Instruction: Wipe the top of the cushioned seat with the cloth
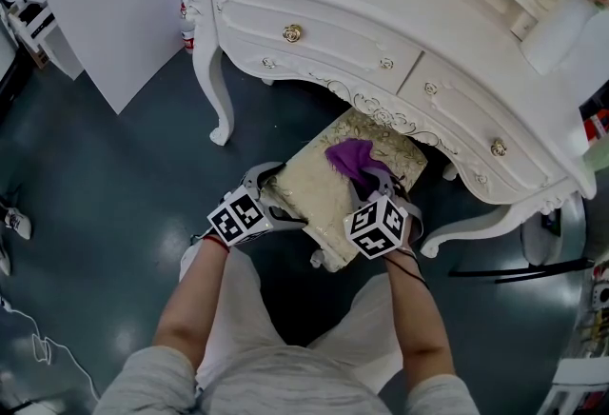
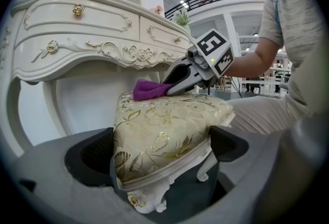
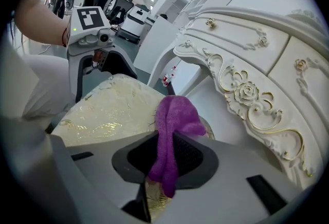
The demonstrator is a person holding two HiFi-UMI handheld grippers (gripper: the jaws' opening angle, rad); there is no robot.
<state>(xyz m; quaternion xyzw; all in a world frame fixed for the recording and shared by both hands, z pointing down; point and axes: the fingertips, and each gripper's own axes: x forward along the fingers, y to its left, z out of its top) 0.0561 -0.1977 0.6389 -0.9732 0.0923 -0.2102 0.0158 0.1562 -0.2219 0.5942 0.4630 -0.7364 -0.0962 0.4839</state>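
Observation:
A stool with a gold-flowered cushioned seat [image 1: 319,189] stands half under a white dressing table. A purple cloth [image 1: 354,161] lies on the seat's far part. My right gripper [image 1: 384,187] is shut on the cloth, whose end hangs between its fingertips [image 3: 165,159] while the rest bunches on the seat [image 3: 113,107]. My left gripper [image 1: 274,199] holds the seat's near-left corner, one jaw pressed against each side of the cushion [image 2: 164,120]. From the left gripper view, the right gripper [image 2: 172,89] rests low on the cushion top with the cloth [image 2: 149,89] at its tip.
The dressing table [image 1: 381,13] with drawers and carved trim overhangs the stool's far side; its curved leg [image 1: 214,89] stands to the left. A white cabinet [image 1: 105,4] is at far left. The person's knees are just behind the stool. Dark floor lies all around.

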